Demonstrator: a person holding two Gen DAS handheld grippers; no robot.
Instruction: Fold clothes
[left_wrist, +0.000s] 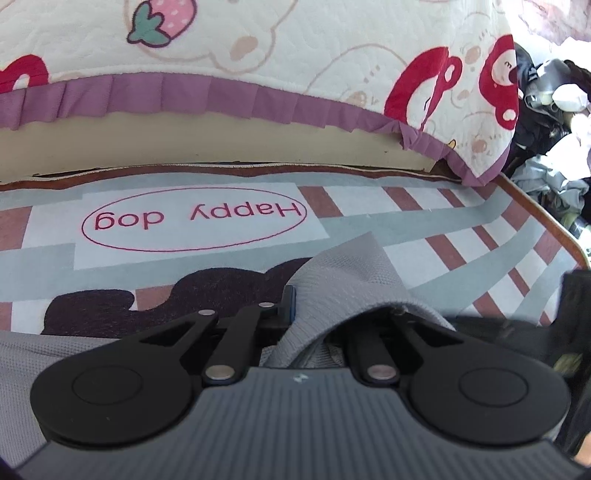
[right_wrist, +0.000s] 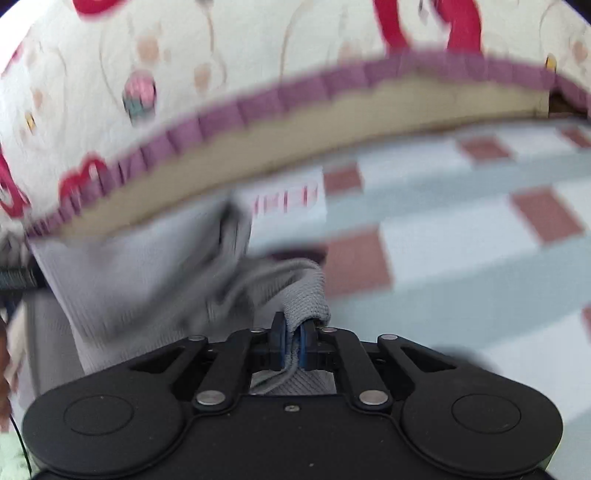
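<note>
A grey knit garment (left_wrist: 347, 284) is held above a patterned rug. In the left wrist view it drapes over my left gripper (left_wrist: 295, 314), hiding the right finger; the left finger with a blue pad (left_wrist: 290, 301) presses against the cloth. In the right wrist view my right gripper (right_wrist: 293, 343) is shut on a bunched grey edge (right_wrist: 304, 295) of the same garment (right_wrist: 147, 273), which hangs blurred to the left.
A rug (left_wrist: 443, 236) with red-and-white checks and a "Happy dog" oval (left_wrist: 194, 219) covers the floor. A bed with a cream cartoon quilt and purple ruffle (left_wrist: 221, 96) stands behind. A heap of dark and pale clothes (left_wrist: 550, 122) lies at the right.
</note>
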